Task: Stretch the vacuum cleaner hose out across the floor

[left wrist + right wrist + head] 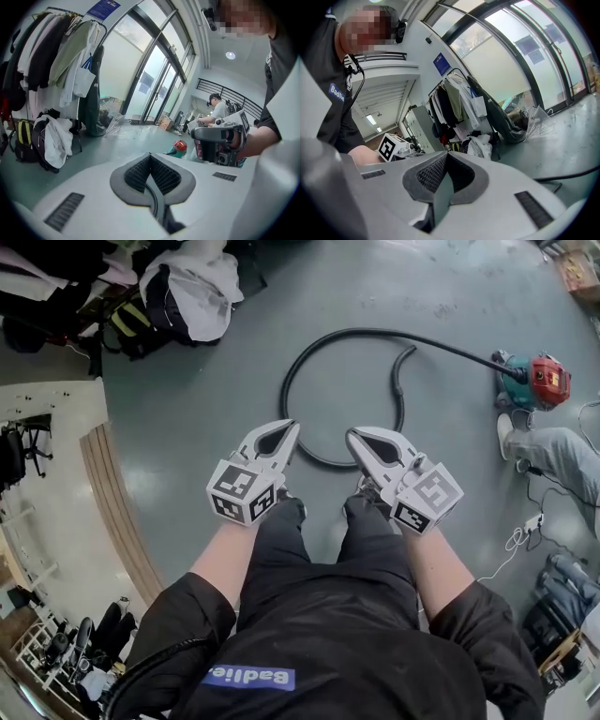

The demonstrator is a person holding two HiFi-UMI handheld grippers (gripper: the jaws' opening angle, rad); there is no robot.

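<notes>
A black vacuum hose (309,357) lies coiled in a loop on the grey floor, running right to a red and teal vacuum cleaner (536,382). My left gripper (292,426) and right gripper (351,435) hover side by side above the near side of the loop, both shut and empty, tips angled toward each other. In the left gripper view the jaws (151,157) meet with nothing between them, the vacuum cleaner (178,147) beyond. The right gripper view shows its jaws (446,155) closed, and a stretch of hose (567,176) on the floor at right.
Bags and clothes (183,287) are piled at the back left below a clothes rack (51,56). Someone's leg (553,451) and cables (520,531) lie at the right near the vacuum. A wooden edge (117,512) curves along the left. Another person (216,108) sits far off.
</notes>
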